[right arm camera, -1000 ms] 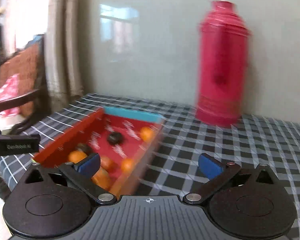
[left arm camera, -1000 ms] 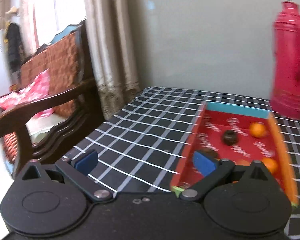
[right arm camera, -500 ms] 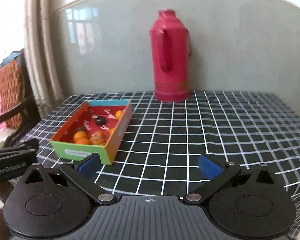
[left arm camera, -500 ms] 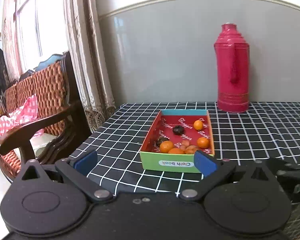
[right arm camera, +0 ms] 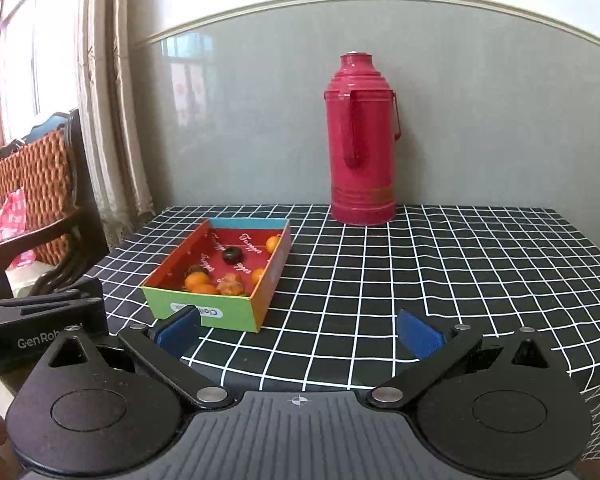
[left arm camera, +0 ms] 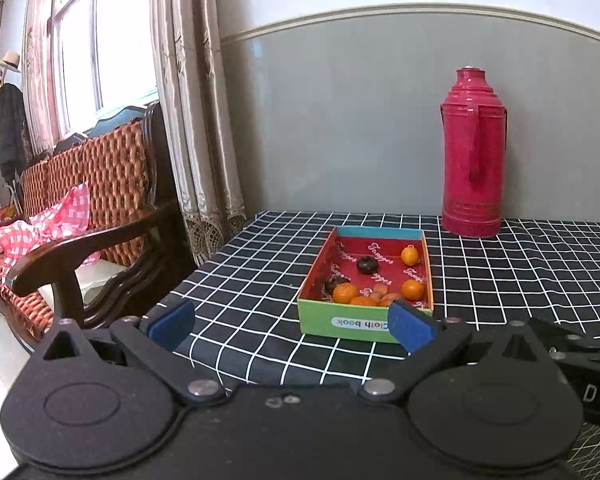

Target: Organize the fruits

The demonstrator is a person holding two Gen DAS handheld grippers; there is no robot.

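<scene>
Your left gripper (left arm camera: 291,327) and right gripper (right arm camera: 300,333) are both spread wide and hold nothing, near the table's front edge, while the fruits (left arm camera: 374,284) lie inside the open box (left arm camera: 342,320) on the checked tablecloth (right arm camera: 420,264).

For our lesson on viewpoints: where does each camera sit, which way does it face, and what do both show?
Left wrist: on the open left gripper, facing the box head-on; right gripper's side at right edge.
Right wrist: on the open right gripper, facing the table's middle, box to its left; left gripper at left edge.
Shared: box, flask, table.
</scene>
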